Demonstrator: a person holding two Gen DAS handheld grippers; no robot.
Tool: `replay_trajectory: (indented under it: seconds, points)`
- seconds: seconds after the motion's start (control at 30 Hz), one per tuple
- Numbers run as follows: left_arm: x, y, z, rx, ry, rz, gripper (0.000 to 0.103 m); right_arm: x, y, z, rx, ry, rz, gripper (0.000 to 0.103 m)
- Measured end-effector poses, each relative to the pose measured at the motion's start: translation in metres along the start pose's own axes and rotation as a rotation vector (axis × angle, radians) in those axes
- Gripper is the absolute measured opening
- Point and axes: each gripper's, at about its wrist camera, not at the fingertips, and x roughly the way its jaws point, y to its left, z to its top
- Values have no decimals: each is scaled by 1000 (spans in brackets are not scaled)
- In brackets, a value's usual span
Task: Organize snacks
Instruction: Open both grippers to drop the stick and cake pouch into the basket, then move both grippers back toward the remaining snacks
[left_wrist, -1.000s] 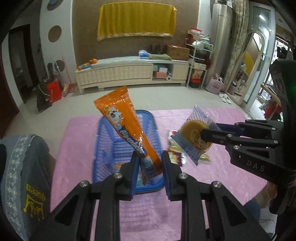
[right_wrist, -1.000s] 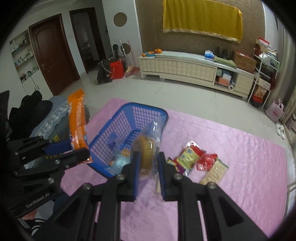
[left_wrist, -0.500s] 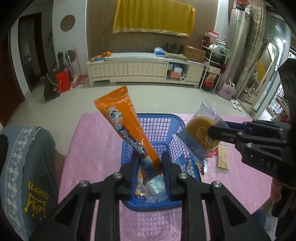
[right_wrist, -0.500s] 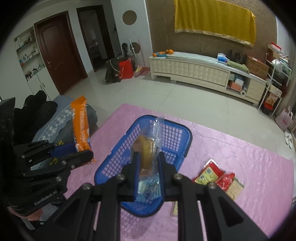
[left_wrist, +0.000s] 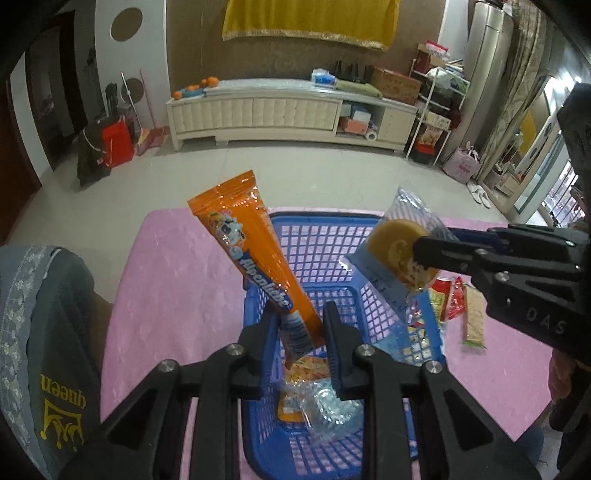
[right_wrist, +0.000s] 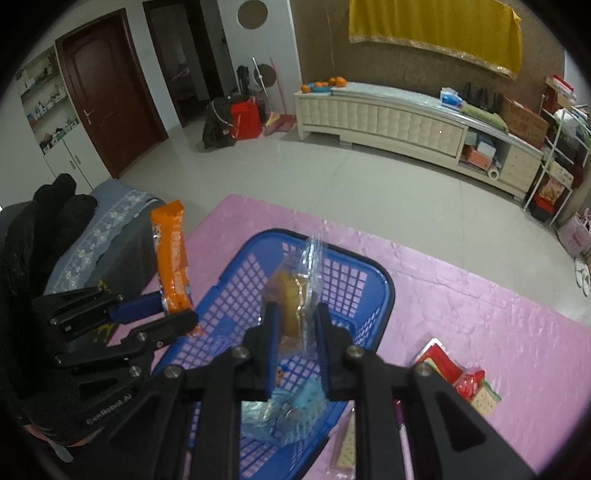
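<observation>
A blue plastic basket stands on the pink tablecloth, with several snack packets lying in its bottom. My left gripper is shut on the lower end of a long orange snack pack, held upright above the basket's near part. My right gripper is shut on a clear-wrapped yellow cake, also above the basket. The two grippers hang side by side, apart.
Loose snack packets lie on the cloth to the right of the basket. A grey cushioned seat stands at the table's left edge. Beyond the table are a tiled floor and a low white cabinet.
Both grippers have moved with their packs over the basket and sunk toward it; the basket now lies right under them. Neither grip has changed.
</observation>
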Motion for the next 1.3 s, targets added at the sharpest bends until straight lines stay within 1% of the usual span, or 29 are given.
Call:
replay_trajectory:
  seconds: [0.1,0.2,0.33,0.5,0.53,0.57,0.6,0.63,0.7,0.77,0.8,0.87,0.9,0.93,1.03,1.13,1.2,1.3]
  points:
    - [13,3,4,-14,27,-14,22,10,-2,2,0,15,-1,22]
    - [21,0,3,-9,35,-19,22,21,-4,5,-8,29,-11,22]
    - [34,-3,2,5,60,-11,22,35,-11,1,8,64,-23,22]
    - [48,-7,5,16,82,-1,22,40,-14,-2,16,76,-22,22]
    - [51,-7,6,14,87,3,24,41,-15,-1,17,80,-26,22]
    - [52,-8,7,11,88,8,28,43,-16,0,19,86,-34,22]
    - [52,-8,7,8,84,12,36,45,-16,1,21,90,-41,22]
    - [52,-8,8,6,79,14,39,47,-17,1,19,93,-51,22]
    - [48,-7,7,0,69,14,50,51,-14,0,11,113,-76,22]
    - [43,-7,7,-1,62,12,55,53,-14,-3,13,125,-88,23]
    - [42,-6,6,0,61,14,56,54,-14,-4,16,130,-90,26]
    - [37,-6,5,1,60,18,57,52,-14,-7,26,132,-93,41]
    - [35,-5,4,1,58,19,57,50,-15,-7,29,127,-95,63]
    - [32,-5,3,-1,54,19,58,45,-14,-7,31,113,-103,74]
    - [22,-3,0,-4,45,19,59,33,-13,-5,30,82,-113,80]
    - [12,-3,-3,-4,36,25,60,23,-11,-4,34,75,-123,80]
    - [1,-3,-6,-11,19,27,65,13,-10,-7,38,67,-147,80]
    - [-15,-9,-13,-9,5,20,65,-1,-11,-14,62,62,-151,80]
